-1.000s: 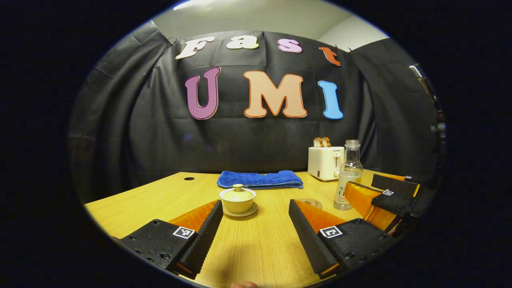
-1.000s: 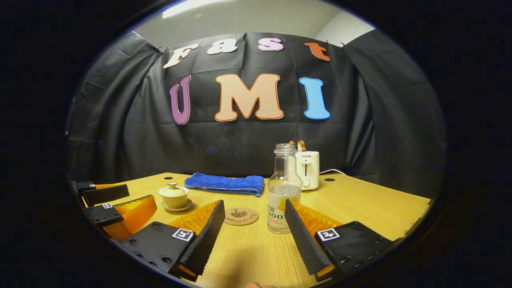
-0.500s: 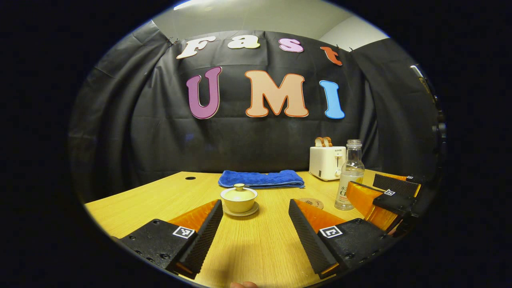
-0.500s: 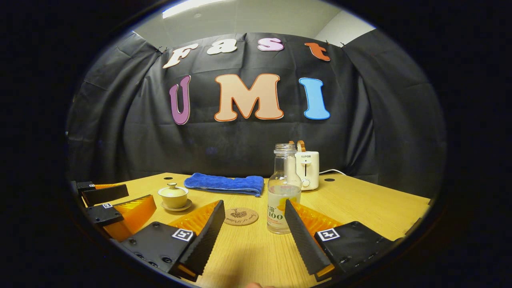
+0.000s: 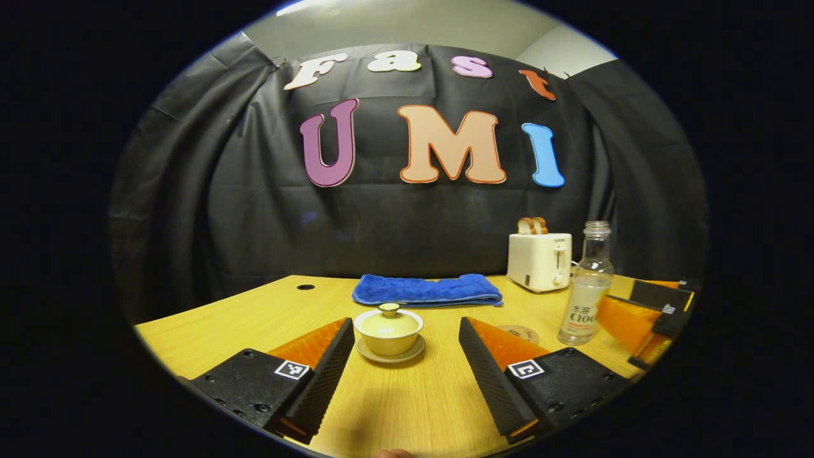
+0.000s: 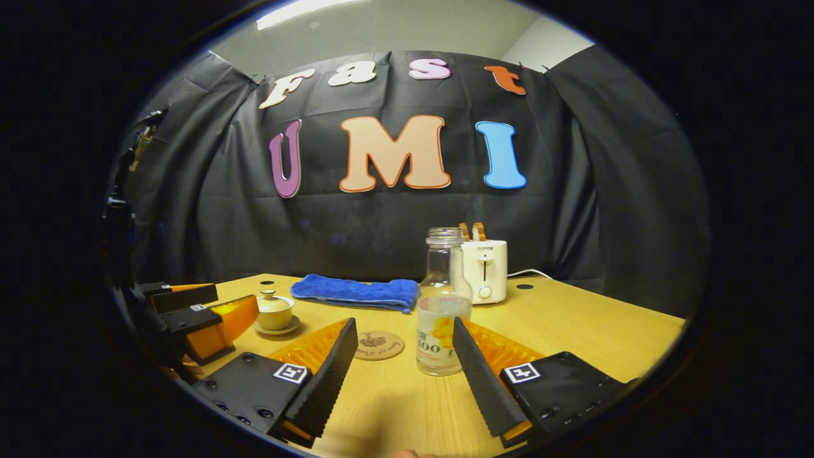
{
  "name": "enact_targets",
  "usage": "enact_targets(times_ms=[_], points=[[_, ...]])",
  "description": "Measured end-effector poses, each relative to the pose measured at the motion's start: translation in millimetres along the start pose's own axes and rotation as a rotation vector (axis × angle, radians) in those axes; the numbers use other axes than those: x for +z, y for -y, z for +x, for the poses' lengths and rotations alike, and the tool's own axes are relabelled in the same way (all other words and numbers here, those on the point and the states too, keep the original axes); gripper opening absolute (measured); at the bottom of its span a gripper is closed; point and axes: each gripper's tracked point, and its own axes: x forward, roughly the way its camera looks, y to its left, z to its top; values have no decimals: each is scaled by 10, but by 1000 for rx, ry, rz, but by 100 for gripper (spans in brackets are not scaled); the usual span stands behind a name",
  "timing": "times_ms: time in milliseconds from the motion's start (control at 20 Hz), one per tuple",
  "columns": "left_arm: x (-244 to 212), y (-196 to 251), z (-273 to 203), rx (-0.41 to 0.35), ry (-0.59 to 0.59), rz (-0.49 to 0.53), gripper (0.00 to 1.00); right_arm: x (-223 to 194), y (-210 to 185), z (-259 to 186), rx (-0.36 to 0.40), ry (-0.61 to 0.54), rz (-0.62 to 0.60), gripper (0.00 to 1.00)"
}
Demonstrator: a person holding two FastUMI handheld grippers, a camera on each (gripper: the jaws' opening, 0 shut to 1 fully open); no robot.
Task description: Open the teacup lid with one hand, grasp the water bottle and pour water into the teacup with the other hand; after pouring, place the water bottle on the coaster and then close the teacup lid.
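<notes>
Both hand-held grippers are spread apart and empty. The left hand-held gripper faces the lidded teacup at 12 o'clock, to lift its lid; the right hand-held gripper frames the water bottle, coaster at 11 o'clock.

One teacup with one lid on one saucer; one water bottle; one coaster; one blue towel; one toaster holding two bread slices; two tongs, left and right.
</notes>
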Motion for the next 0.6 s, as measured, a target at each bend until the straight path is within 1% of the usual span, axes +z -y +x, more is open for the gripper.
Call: enact_targets(times_ms=[250, 400, 500, 600], points=[[-24, -86, 522, 26, -6, 5, 96, 20, 426, 93, -75, 4, -2, 95], [-55, -181, 749, 64, -24, 7, 96, 23, 583, 118, -102, 4, -3, 95], [-99, -177, 901, 63, -44, 15, 96, 27, 638, 126, -111, 5, -3, 95], [-180, -142, 979, 46, -98, 36, 96, 24, 651, 127, -113, 4, -3, 95]])
